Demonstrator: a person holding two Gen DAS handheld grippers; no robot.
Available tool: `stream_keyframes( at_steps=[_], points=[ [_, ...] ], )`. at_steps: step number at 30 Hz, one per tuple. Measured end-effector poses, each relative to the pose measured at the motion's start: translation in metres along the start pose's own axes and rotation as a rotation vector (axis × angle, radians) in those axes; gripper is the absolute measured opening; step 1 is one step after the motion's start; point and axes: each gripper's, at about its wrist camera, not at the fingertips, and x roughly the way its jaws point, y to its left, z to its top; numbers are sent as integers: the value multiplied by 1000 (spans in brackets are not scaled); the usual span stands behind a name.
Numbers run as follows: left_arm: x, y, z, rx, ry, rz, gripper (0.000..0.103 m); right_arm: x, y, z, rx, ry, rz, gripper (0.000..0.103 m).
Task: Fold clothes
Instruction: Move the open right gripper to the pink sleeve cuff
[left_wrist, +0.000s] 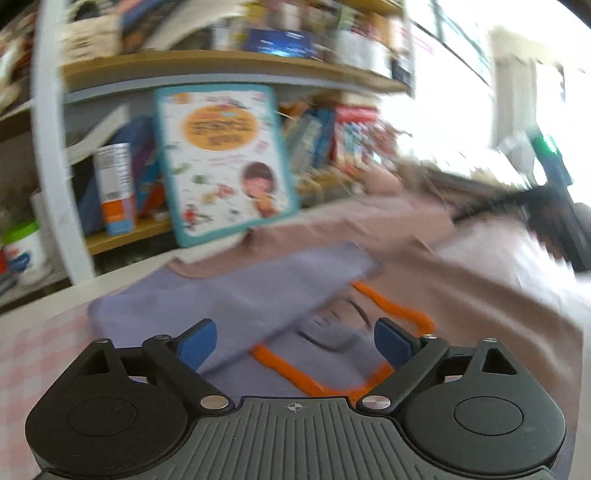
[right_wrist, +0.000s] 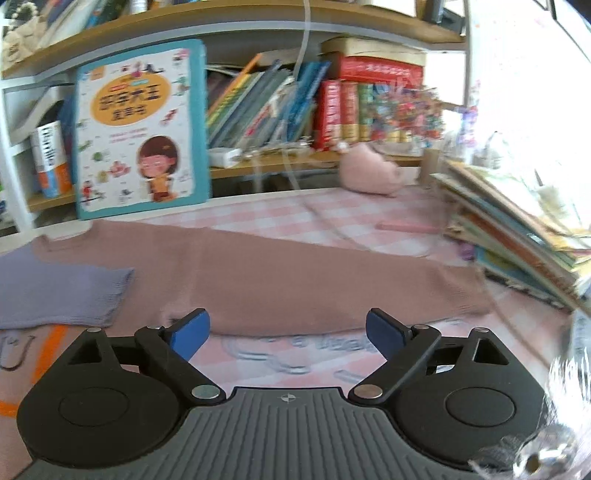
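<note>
A dusty-pink knitted sweater (right_wrist: 295, 280) lies spread on the pink checked tablecloth (right_wrist: 369, 218). Its purple sleeve (left_wrist: 236, 291) is folded across the body, over an orange-outlined front patch (left_wrist: 391, 306). In the right wrist view the purple sleeve (right_wrist: 59, 291) lies at the left and the pink sleeve stretches right. My left gripper (left_wrist: 295, 341) hovers open over the purple part, nothing between its blue pads. My right gripper (right_wrist: 288, 332) stands open above the sweater's lower edge, also holding nothing. The other gripper (left_wrist: 561, 206) shows blurred at the far right of the left wrist view.
A teal picture book (right_wrist: 142, 129) leans on the shelf unit behind the table. Rows of books (right_wrist: 332, 110) fill the shelf. A pink plush toy (right_wrist: 369, 173) and a pink pen (right_wrist: 406, 227) lie beyond the sweater. A tilted stack of books (right_wrist: 517, 236) crowds the right.
</note>
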Motion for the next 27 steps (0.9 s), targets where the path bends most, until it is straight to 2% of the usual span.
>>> stream_keyframes(
  at_steps=[4, 7, 17, 24, 27],
  points=[
    [9, -21, -13, 130, 50, 6, 97, 4, -20, 4, 28, 4, -60, 95],
    [12, -28, -14, 179, 80, 12, 98, 8, -33, 7, 52, 6, -97, 97],
    [13, -24, -15, 154, 85, 11, 100, 20, -58, 4, 34, 22, -158, 100],
    [8, -14, -14, 93, 55, 42, 100, 27, -86, 0, 90, 48, -183, 100],
    [7, -11, -13, 76, 50, 27, 100, 29, -99, 0, 133, 55, -199, 97]
  ],
)
